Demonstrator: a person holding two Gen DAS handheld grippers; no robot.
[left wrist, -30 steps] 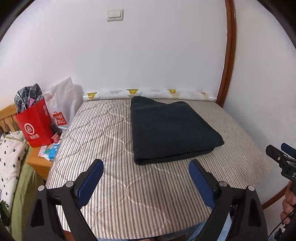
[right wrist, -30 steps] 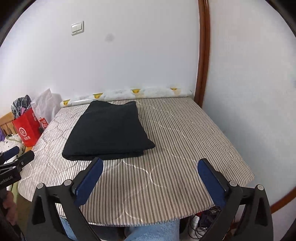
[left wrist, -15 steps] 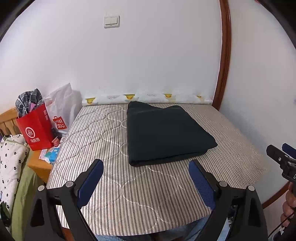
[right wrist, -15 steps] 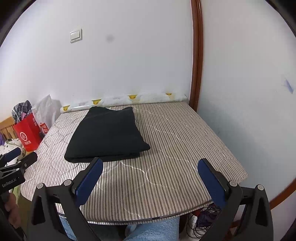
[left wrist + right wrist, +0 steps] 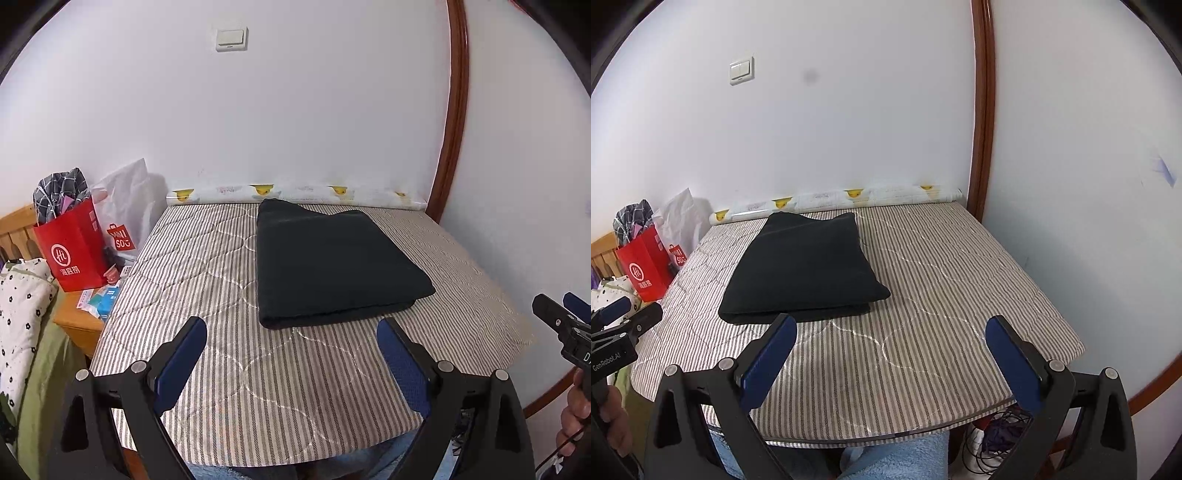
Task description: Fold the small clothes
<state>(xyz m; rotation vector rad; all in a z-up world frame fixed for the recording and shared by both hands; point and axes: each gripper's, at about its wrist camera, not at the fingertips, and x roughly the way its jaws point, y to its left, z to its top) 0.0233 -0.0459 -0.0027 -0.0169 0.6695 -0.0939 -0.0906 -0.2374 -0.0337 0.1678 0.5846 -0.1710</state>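
Note:
A dark folded garment (image 5: 332,266) lies flat on the striped quilted tabletop (image 5: 207,258), toward the back centre; in the right wrist view the same garment (image 5: 805,269) sits left of centre. My left gripper (image 5: 291,332) hovers open above the table's near edge, short of the garment's front fold, with nothing between its blue pads. My right gripper (image 5: 892,330) is also open and empty, near the front edge and to the right of the garment. Each gripper shows at the side of the other's view.
A red paper bag (image 5: 72,247) and a white plastic bag (image 5: 125,210) stand on a wooden stand left of the table. A roll with yellow ducks (image 5: 295,192) lies along the wall. Cables (image 5: 993,439) hang below the front right edge. A person's blue-clad legs (image 5: 886,458) are under the table.
Both grippers have drawn back and risen slightly from the table, so the garment looks smaller and farther. The garment itself has not moved, and both grippers stay open.

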